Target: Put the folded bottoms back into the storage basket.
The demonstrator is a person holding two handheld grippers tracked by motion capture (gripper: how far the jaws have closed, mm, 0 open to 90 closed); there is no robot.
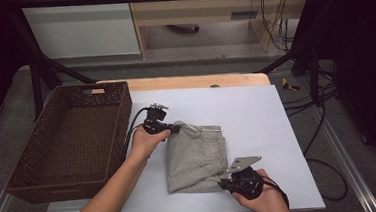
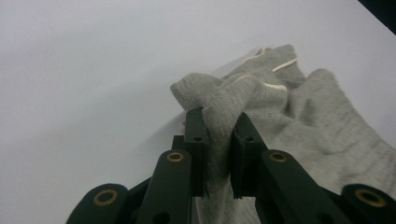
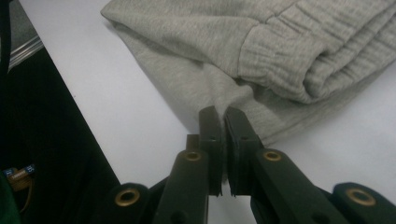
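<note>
A folded grey sweat garment [image 1: 194, 153] lies on the white sheet [image 1: 256, 111] in the high view. My left gripper [image 1: 176, 128] is at its far left corner, shut on a bunch of the fabric. The left gripper view shows that bunch [image 2: 317, 121] pinched between the black jaws of the left gripper [image 2: 219, 121] and lifted a little, with a white drawstring behind. My right gripper [image 1: 221, 183] is at the near right corner. In the right gripper view, the right gripper [image 3: 220, 114] is shut on the thin edge of the cloth [image 3: 210, 42], below a ribbed cuff.
An empty brown wicker basket [image 1: 121, 110] stands to the left of the sheet, close to my left hand. The wooden tabletop edge [image 1: 194, 81] runs behind the sheet. Cables [image 1: 323, 126] lie on the floor to the right. The sheet's front edge is just under my right hand.
</note>
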